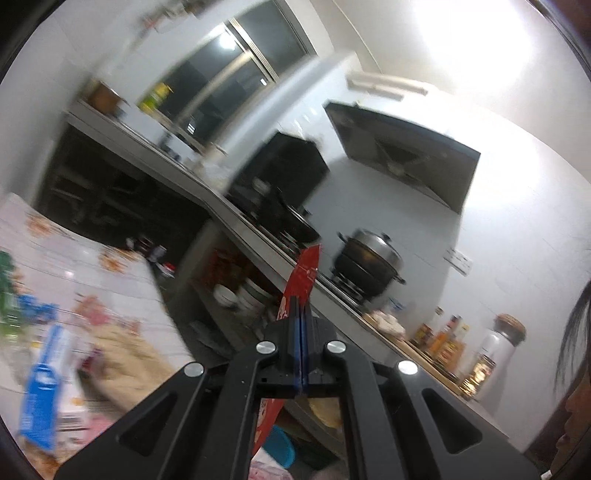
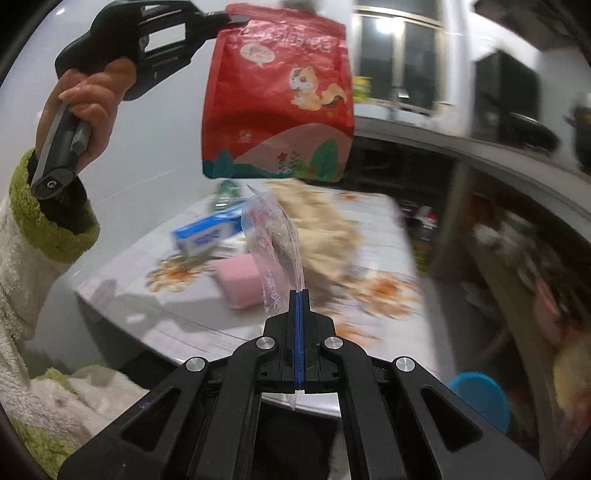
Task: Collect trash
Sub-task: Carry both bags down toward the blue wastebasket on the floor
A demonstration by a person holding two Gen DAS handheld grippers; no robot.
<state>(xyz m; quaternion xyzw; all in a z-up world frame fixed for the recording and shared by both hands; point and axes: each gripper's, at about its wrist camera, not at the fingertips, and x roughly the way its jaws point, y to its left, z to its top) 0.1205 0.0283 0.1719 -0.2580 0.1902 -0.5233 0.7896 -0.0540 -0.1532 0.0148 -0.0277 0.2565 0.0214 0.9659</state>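
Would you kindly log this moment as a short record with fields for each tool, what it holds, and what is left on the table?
left tool: shut on the red snack pouch, gripped at its top edge, hanging above the table
right tool: shut on the clear plastic wrapper
on the table: blue and white carton, pink sponge, beige cloth
view quality: blurred

Both grippers (image 1: 302, 306) (image 2: 299, 295) clamped shut
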